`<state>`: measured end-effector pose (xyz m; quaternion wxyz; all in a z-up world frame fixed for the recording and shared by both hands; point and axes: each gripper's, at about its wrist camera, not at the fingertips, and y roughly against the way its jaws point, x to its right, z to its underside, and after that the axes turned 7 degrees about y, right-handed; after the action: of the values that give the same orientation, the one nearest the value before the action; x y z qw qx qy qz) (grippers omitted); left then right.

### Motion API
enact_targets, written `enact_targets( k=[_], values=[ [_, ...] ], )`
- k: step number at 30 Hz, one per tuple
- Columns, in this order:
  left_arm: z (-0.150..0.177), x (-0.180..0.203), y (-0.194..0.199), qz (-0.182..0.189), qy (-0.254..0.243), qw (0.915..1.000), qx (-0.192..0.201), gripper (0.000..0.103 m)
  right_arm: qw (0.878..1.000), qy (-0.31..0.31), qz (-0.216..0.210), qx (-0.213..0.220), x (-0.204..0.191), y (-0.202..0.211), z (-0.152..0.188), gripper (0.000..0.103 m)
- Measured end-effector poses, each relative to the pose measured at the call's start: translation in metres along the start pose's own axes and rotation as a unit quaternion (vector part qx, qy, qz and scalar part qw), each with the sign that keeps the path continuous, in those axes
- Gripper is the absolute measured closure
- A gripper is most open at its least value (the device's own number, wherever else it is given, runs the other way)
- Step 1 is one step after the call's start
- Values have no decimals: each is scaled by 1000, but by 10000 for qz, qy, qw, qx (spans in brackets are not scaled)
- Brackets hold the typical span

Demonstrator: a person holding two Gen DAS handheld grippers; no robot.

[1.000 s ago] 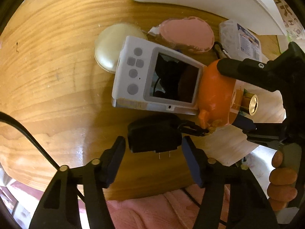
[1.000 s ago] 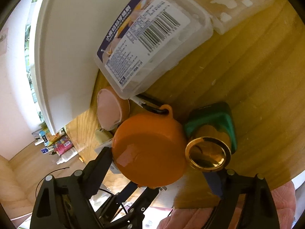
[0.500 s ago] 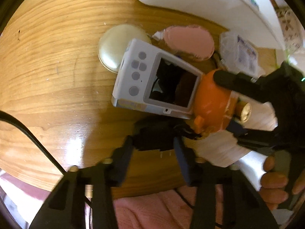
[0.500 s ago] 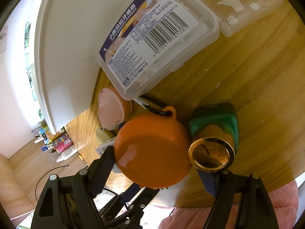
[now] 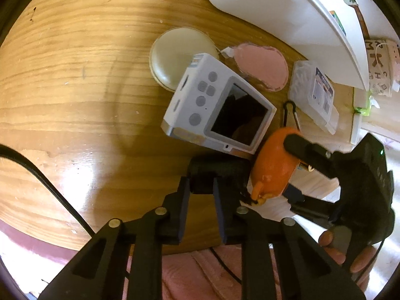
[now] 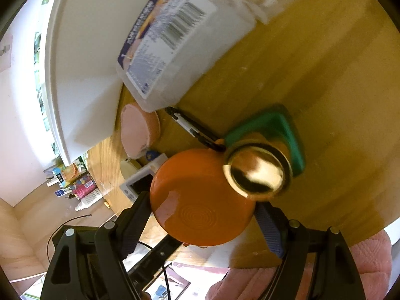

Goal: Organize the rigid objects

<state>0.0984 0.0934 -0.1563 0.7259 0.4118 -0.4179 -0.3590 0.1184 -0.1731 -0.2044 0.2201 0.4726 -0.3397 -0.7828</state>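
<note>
Adapter (image 5: 215, 172), black, lies near the worktop (image 5: 75, 80) front edge, its near end pinched between the left gripper (image 5: 201, 192) fingers. Grip looks narrow, at one end only: judged likely to pivot or slip on lift.

Orange case (image 6: 202, 197), round and glossy, sits between the right gripper (image 6: 202, 215) fingers, which press both its flanks; clenched on it, as best I can tell. In the left view the case (image 5: 273, 165) is just beside the adapter, and a cord or strap runs between them near the case's tab. Risk: if attached, pulling one drags the other; cannot tell whether they are joined.

Gold knob (image 6: 257, 172) on a green block (image 6: 287, 132) touches the case's right side. Moving the case may topple or roll it; this part is blurred.

Camera (image 5: 220, 115), white, lies just beyond the adapter, edge close to both. A swing of either gripper could knock it.

Black clip (image 6: 195, 130) leads from the case's loop toward the labelled box (image 6: 180, 47). Snagging here could tug the box.

Farther: pink pad (image 5: 262, 67), cream disc (image 5: 180, 57), white tray (image 5: 275, 7). Both grippers work close together; collision between them is the main hazard.
</note>
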Motion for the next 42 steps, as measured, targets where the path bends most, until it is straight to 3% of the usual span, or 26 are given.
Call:
enact_targets(
  k=[3,10,15,19,22,26,35,42],
  values=[
    [-1,-6,4,51,26,10000,-9,92,9999,-63,-62,71,7,3,6,22],
    [0,-13,8,23,-103,9999,72,91,9992,-153,-237,291,21,10,24,22],
    [8,1,6,-99,-146,9998,38,81,9977,-360,-399,401,38,14,35,22],
    [10,12,3,-233,-260,9994,45,60,9961,-469,-523,541,48,17,45,22],
    [12,20,1,-324,-399,9987,73,58,9946,-526,-603,656,56,20,52,22],
    [11,33,-7,-461,-406,9981,8,36,9929,-601,-658,792,66,26,63,22],
    [7,60,-26,-953,-676,9930,146,34,9891,-701,-706,1089,84,38,87,22],
    [2,72,-38,-1103,-683,9915,97,33,9877,-703,-683,1221,90,43,101,22]
  ],
)
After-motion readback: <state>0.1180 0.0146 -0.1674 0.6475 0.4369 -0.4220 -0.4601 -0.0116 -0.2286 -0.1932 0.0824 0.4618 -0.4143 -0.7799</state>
